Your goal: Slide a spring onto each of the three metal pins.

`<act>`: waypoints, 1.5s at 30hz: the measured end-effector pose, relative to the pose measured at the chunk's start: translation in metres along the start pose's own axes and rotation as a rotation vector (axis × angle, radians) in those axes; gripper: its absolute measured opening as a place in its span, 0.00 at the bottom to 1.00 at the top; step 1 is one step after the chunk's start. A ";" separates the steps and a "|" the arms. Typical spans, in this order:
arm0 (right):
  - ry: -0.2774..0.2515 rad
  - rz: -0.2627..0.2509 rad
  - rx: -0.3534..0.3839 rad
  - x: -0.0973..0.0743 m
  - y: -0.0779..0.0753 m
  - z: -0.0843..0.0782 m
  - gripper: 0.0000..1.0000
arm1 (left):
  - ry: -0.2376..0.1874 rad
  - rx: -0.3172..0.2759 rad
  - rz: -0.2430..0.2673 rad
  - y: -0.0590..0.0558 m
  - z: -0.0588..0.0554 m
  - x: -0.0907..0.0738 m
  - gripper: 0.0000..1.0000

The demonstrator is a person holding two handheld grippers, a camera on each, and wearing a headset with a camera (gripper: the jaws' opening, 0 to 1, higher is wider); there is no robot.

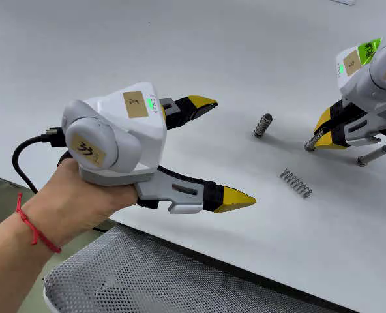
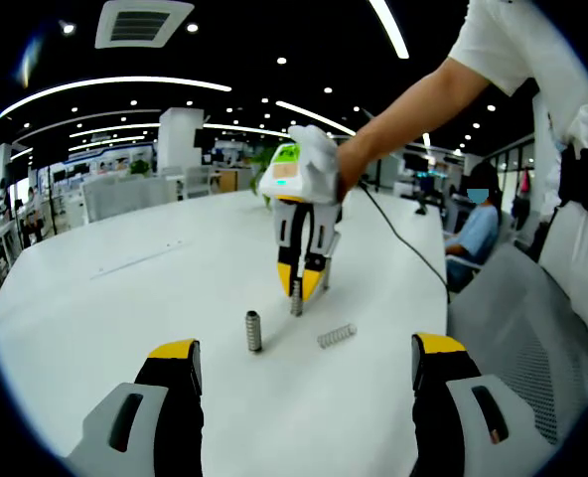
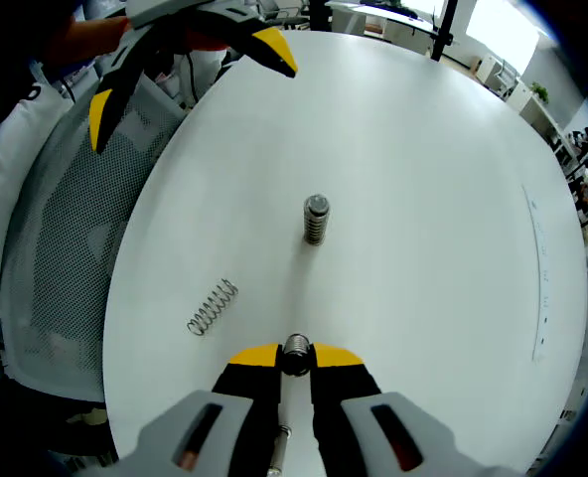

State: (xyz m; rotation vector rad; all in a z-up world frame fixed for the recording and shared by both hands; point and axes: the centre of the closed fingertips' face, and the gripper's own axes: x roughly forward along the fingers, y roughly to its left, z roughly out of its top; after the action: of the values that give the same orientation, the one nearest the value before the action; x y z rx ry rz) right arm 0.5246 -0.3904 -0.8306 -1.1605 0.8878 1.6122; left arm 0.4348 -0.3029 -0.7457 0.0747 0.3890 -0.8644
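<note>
Left gripper point(image 1: 229, 150) is nearest, held over the table's near edge, jaws spread wide, empty and touching nothing. Past it a loose spring point(image 1: 295, 182) lies flat on the white table point(image 1: 180, 52). Farther on, a sprung pin point(image 1: 263, 124) stands upright alone. Right gripper point(image 1: 317, 139) has its jaws closed tight on a second sprung pin point(image 3: 295, 350), which is tilted with its lower end at the tabletop. A bare pin point(image 1: 373, 155) lies just beside it.

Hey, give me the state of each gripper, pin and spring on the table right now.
left gripper: open, empty.
right gripper: shut on held pin, which has a spring on it.
standing pin: upright, spring on it.
loose spring: lying flat, on no pin.
bare pin: lying flat, no spring.
</note>
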 end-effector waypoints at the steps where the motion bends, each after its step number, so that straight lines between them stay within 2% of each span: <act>1: 0.000 0.001 0.001 0.000 0.001 0.000 0.12 | 0.000 0.000 0.000 0.000 0.000 0.000 0.89; 19: -0.011 0.007 0.005 0.004 0.002 0.001 0.13 | -0.004 -0.007 0.003 0.003 -0.003 0.000 0.88; 27: -0.017 0.000 0.003 0.002 0.001 0.001 0.18 | -0.002 -0.003 0.006 0.004 -0.003 -0.001 0.88; 37: -0.084 -0.035 0.017 -0.020 -0.002 0.013 0.28 | 0.005 0.014 0.002 0.002 0.002 -0.002 0.88; 45: -0.186 -0.099 0.050 -0.056 -0.002 0.024 0.36 | 0.019 0.042 -0.008 0.000 0.009 -0.004 0.88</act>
State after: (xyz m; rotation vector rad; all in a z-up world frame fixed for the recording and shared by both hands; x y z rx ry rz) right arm 0.5268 -0.3824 -0.7699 -0.9864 0.7349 1.5795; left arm 0.4355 -0.3021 -0.7363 0.1197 0.3890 -0.8803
